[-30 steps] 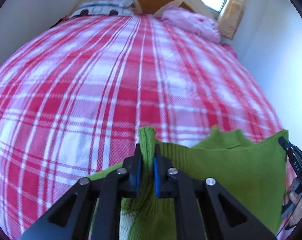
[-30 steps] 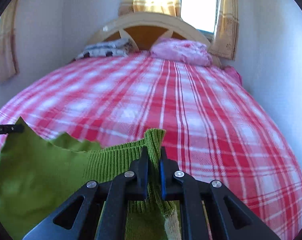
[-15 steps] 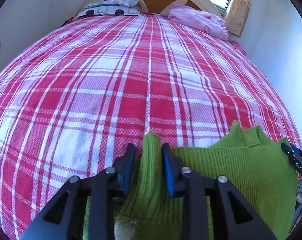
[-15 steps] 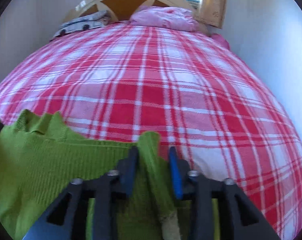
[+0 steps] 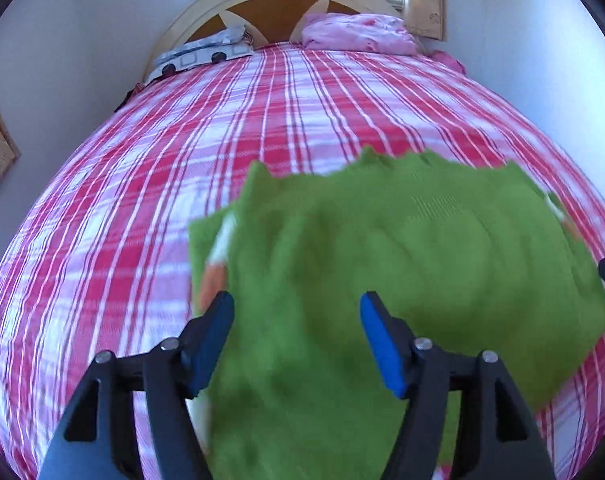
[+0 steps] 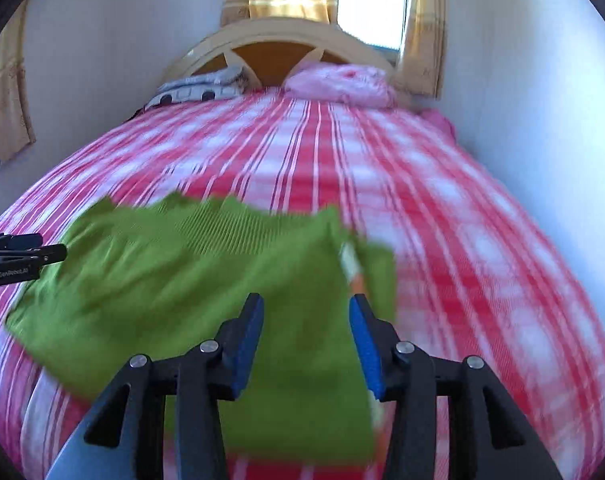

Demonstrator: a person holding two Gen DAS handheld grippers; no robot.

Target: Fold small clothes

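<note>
On the red plaid bed (image 5: 150,216), the green knit garment (image 5: 382,264) lies folded, with both the left gripper (image 5: 296,338) and the right gripper (image 6: 305,342) spread wide and grasping nothing. A careless pull-back could snag the knit and undo the fold.

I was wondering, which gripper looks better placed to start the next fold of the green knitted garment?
Probably neither: the left gripper and right gripper both hang open over the green knitted garment, near opposite side edges. A two-handed fold looks likelier.
</note>
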